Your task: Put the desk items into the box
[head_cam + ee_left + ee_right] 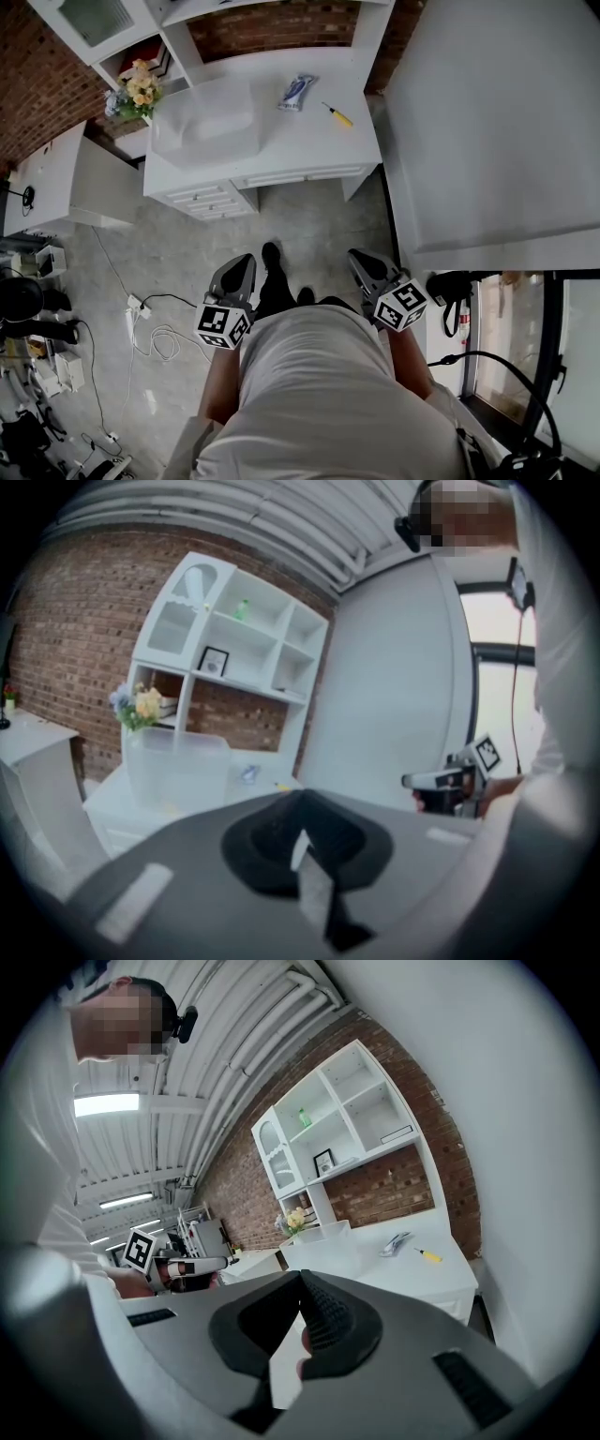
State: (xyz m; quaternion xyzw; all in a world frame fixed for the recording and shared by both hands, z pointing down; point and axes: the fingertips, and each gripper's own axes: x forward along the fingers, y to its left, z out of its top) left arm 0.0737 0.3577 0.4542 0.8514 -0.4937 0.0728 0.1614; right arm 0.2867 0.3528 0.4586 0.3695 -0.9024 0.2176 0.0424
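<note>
On the white desk [309, 141] stand a translucent box [202, 127], a blue-and-white packet [296, 92] and a yellow-handled screwdriver [338, 114]. The box is at the desk's left; the packet and the screwdriver lie to its right. Both grippers hang near my waist, well short of the desk. My left gripper [246, 264] has its jaws together with nothing in them, and so does my right gripper [359, 260]. The right gripper view shows the box [323, 1237], the packet [396, 1240] and the screwdriver [429, 1255] far ahead. The left gripper view shows the box [178, 766] and the packet [248, 773].
A white hutch [234, 639] with flowers [136, 92] rises behind the desk against a brick wall. A large white panel [497, 122] stands to the right, a low white table [56, 183] to the left. Cables and a power strip [141, 314] lie on the floor.
</note>
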